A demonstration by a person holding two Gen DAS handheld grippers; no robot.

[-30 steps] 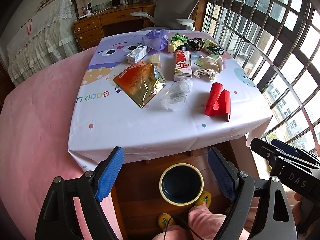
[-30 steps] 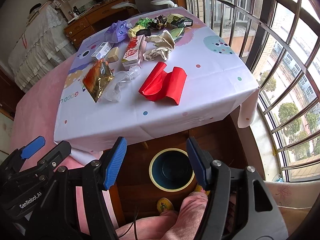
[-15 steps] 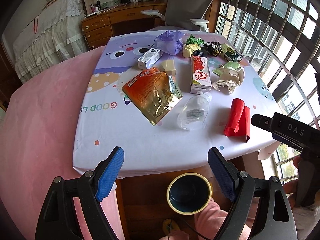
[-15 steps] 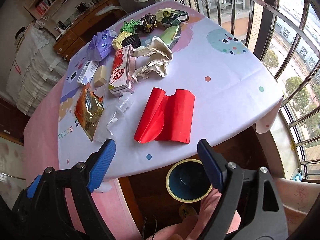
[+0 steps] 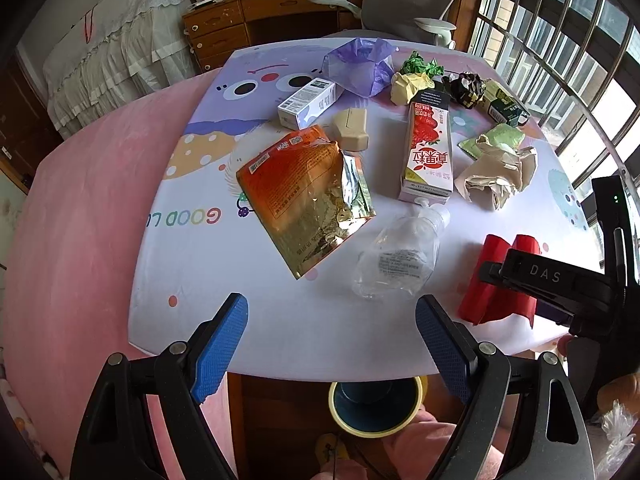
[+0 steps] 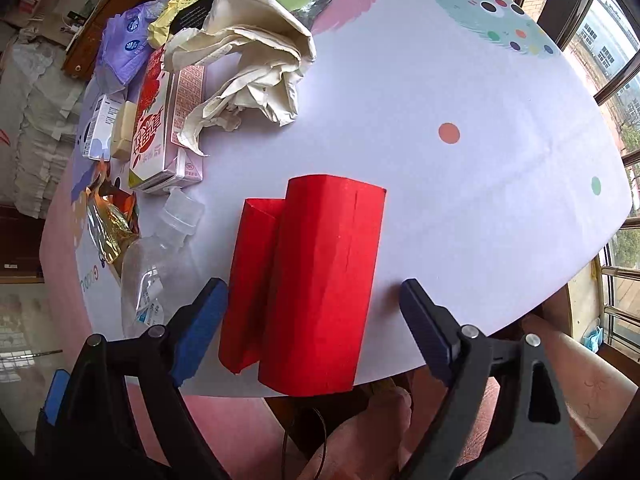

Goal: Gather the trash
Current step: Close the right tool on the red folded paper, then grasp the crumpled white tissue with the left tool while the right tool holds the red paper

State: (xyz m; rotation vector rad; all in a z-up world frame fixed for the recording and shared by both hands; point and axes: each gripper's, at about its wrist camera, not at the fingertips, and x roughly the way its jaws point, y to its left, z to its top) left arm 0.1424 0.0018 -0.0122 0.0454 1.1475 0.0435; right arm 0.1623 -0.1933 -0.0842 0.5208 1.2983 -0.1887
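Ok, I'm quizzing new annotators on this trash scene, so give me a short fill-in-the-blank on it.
1. The right gripper is open around the rolled ____ paper.
2. The clear plastic bottle lies on its ____.
3. The left gripper holds ____.
4. The bin stands on the ____, below the table edge.

Missing: red; side; nothing; floor

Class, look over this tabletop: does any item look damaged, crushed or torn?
Yes. The clear plastic bottle lies on its side, squashed flat. Beside it, the orange-gold foil pouch is ripped open. The cream paper is crumpled.
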